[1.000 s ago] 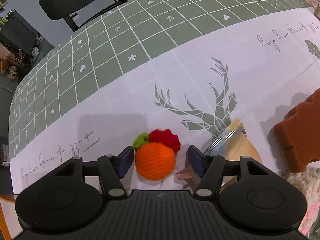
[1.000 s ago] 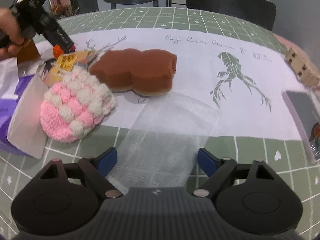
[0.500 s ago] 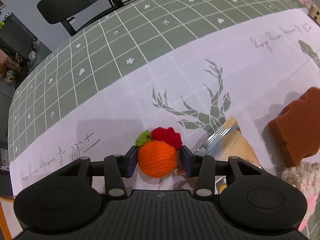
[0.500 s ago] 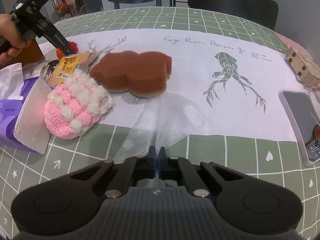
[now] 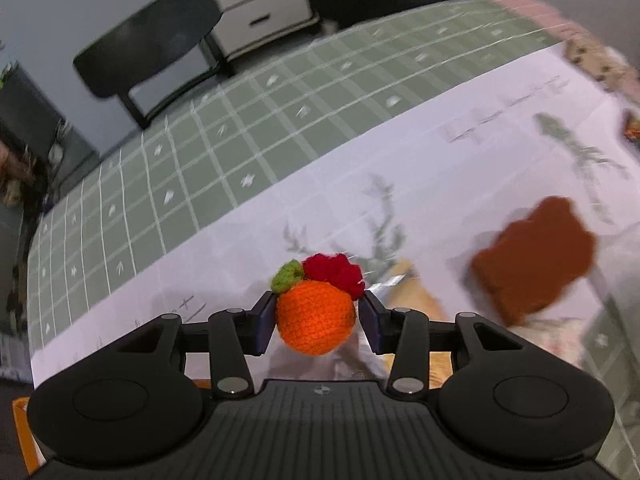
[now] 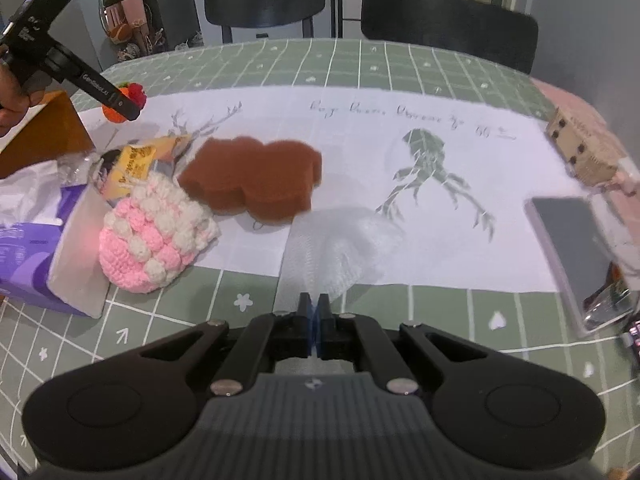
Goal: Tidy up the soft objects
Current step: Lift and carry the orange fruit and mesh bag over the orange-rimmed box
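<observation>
The left gripper [image 5: 317,313] has lifted the crocheted orange [image 5: 315,316], clamped between its fingers, off the table [image 5: 240,136]. The right gripper [image 6: 314,325] has pinched shut on the white mesh cloth [image 6: 340,240], apparently raising its near edge.

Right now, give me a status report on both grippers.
Left gripper shut on crochet orange, lifted. Right gripper shut on white mesh bag. Brown sponge just beyond bag.
</observation>
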Demonstrator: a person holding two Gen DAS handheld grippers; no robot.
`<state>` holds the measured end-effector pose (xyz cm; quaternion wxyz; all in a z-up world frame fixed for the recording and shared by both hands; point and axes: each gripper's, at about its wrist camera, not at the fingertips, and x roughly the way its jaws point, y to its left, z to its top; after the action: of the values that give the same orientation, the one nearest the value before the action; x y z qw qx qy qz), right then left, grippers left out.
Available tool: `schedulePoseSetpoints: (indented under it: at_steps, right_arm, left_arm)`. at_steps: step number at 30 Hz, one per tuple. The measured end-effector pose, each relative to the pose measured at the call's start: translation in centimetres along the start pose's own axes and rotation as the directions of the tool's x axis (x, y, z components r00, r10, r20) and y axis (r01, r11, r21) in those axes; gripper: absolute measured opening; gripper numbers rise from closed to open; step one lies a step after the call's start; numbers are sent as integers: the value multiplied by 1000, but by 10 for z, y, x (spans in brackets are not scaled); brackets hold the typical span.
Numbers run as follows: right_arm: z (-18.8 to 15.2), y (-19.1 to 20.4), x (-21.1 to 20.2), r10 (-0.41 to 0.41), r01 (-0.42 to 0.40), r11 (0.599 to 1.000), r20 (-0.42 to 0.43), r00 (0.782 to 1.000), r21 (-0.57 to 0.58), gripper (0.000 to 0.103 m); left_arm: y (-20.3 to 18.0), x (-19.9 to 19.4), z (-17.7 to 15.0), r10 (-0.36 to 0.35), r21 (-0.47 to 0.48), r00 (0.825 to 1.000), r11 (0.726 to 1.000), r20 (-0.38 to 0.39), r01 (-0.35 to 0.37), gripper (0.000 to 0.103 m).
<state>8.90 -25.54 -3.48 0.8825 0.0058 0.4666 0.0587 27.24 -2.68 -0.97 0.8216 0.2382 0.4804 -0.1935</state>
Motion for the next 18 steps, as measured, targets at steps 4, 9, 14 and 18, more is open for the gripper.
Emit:
schedulePoseSetpoints:
  at_steps: [4, 9, 14, 18]
  right_arm:
    - [-2, 7, -17, -4, 3, 999, -14, 1000, -42, 0]
    - [-9, 28, -38, -14, 10, 993, -27, 1000, -118, 0]
    - [-17, 48, -55, -9, 5, 989, -25, 1000, -150, 0]
    - [-27, 64, -67, 4, -11, 985, -38, 999, -170, 0]
  left_arm:
    - [-27, -37, -8, -58, 77, 996, 996, 68, 53, 50]
    - [-76, -80, -30, -157, 202, 981, 971, 115, 132, 50]
    - [-120, -103, -66, -243, 315, 964, 928, 110, 198, 50]
    - [-139, -110, -98, -290, 364, 953, 899, 81, 243, 50]
